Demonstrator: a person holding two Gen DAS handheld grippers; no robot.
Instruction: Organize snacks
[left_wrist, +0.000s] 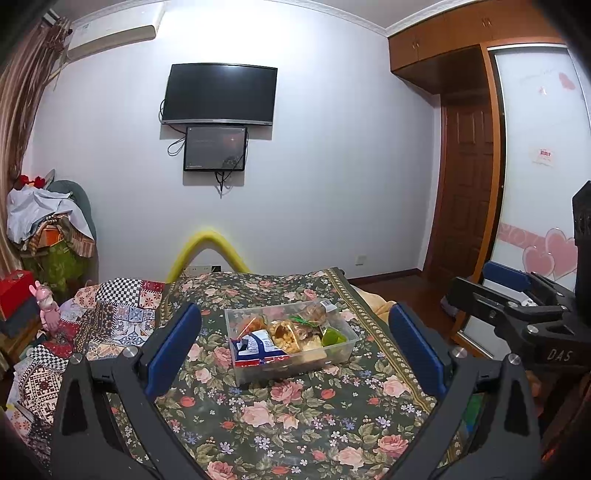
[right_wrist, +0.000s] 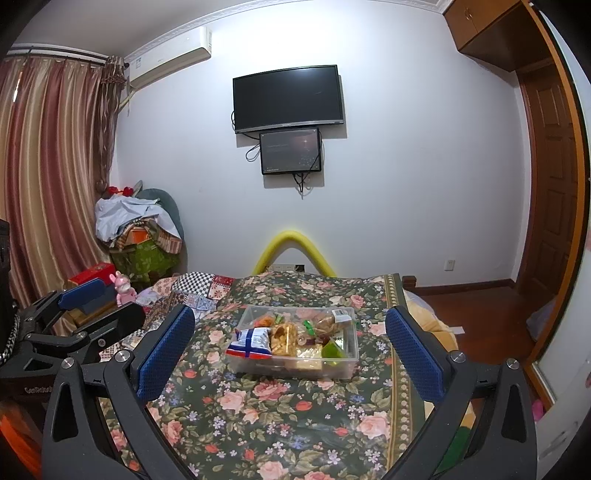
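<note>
Both views look forward over a flat surface draped in a dark floral cloth (left_wrist: 295, 417), pink roses on a green-black ground with a patterned border along its right edge. To its left lies a patchwork quilt (left_wrist: 110, 317) in checks and tile prints.

A clear plastic box (left_wrist: 291, 341) sits on the cloth at frame centre in both views, a little above the middle of the cloth. It is full of snack packets: a blue-white-red bag (left_wrist: 256, 349) at its near left corner, sticking up over the rim, an orange-brown packet (right_wrist: 283, 339) beside it, and a green piece (right_wrist: 332, 349) at the near right.

Left gripper (left_wrist: 295, 350): blue pads wide apart, nothing between them, held above the cloth short of the box. Right gripper (right_wrist: 290, 350): likewise spread wide and holding nothing. Each appears at the other view's edge, lower right of the left view and lower left of the right.

Room: white back wall with a dark TV (left_wrist: 219, 94) at upper centre and a smaller screen (left_wrist: 215, 148) directly below, cables hanging. Air conditioner (right_wrist: 170, 57) at upper left. Striped curtains (right_wrist: 48, 166) fill the left edge. A heap of cloth and bags (right_wrist: 138, 229) stands in the left corner, with a pink rabbit figure (right_wrist: 125, 288) near it. A yellow foam arch (right_wrist: 293, 251) rises behind the cloth. Brown wooden door (left_wrist: 467, 184) and overhead cabinets (left_wrist: 436, 37) at right, wood floor below.
</note>
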